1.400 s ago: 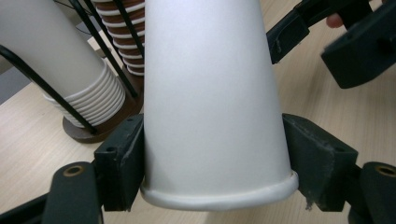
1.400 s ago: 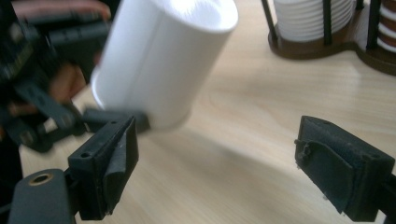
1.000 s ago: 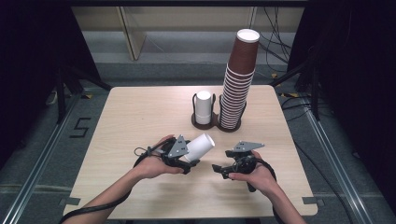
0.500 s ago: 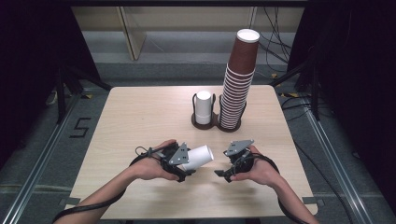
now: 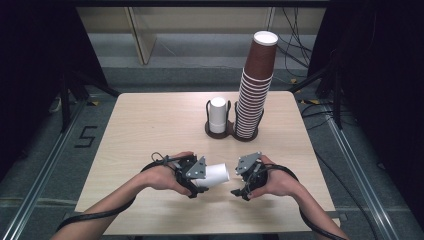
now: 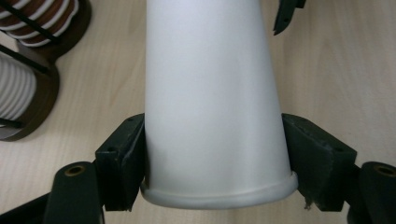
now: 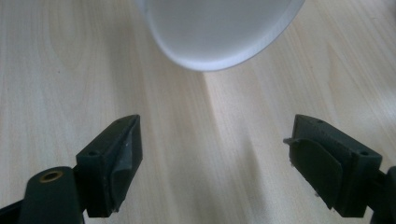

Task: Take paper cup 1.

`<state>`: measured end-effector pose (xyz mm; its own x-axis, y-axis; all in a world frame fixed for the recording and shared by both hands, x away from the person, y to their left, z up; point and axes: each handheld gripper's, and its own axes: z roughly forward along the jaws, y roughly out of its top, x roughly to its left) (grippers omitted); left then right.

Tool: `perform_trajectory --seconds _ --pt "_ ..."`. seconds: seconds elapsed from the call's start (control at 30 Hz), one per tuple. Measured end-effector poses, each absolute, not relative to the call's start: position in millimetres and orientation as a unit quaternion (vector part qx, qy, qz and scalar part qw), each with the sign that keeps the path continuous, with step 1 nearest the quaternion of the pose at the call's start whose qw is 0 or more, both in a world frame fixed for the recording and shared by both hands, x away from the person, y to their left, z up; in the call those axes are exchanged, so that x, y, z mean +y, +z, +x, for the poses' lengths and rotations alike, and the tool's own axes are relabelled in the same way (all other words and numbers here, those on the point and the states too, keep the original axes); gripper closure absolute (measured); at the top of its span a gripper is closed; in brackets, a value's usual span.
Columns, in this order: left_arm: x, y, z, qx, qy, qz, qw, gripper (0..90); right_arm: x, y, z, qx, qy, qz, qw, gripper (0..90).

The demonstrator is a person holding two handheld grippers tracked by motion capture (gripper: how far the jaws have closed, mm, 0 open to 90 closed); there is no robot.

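Note:
My left gripper (image 5: 199, 179) is shut on a white paper cup (image 5: 216, 175), held on its side low over the table. In the left gripper view both pads press the cup (image 6: 212, 93) just above its rolled rim, and its narrow end points away. That end faces my right gripper (image 5: 240, 188), a short gap off. The right gripper (image 7: 215, 158) is open; its jaws have just been closing with nothing between them. The cup's end (image 7: 219, 32) hangs ahead of and above the right jaws.
A dark twin holder (image 5: 231, 133) stands at the table's middle back. It carries a short white cup stack (image 5: 218, 113) and a tall brown cup stack (image 5: 255, 85). Bare wood lies around both hands, and the table's front edge (image 5: 210, 233) is close below them.
The white cup has tipped from pointing up and right to lying level, aimed at the right gripper. The right gripper has edged closer to the cup and narrowed slightly.

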<state>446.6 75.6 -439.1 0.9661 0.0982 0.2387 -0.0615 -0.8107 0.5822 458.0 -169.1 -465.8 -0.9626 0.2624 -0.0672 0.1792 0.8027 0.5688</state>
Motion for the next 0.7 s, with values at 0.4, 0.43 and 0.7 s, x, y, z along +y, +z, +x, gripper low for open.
perform_trajectory --seconds 0.4,0.43,0.7 --pt "68 -438 448 -0.016 0.117 0.959 0.256 26.5 -160 -467 457 0.957 0.270 0.079 0.077 18.6" --pt "67 -439 447 -0.014 0.115 0.959 0.259 26.5 -159 -467 457 0.957 0.270 0.076 0.079 18.7" --pt "63 -438 448 -0.027 0.111 0.964 0.242 26.5 -154 -462 455 0.956 0.273 0.064 0.084 19.0"
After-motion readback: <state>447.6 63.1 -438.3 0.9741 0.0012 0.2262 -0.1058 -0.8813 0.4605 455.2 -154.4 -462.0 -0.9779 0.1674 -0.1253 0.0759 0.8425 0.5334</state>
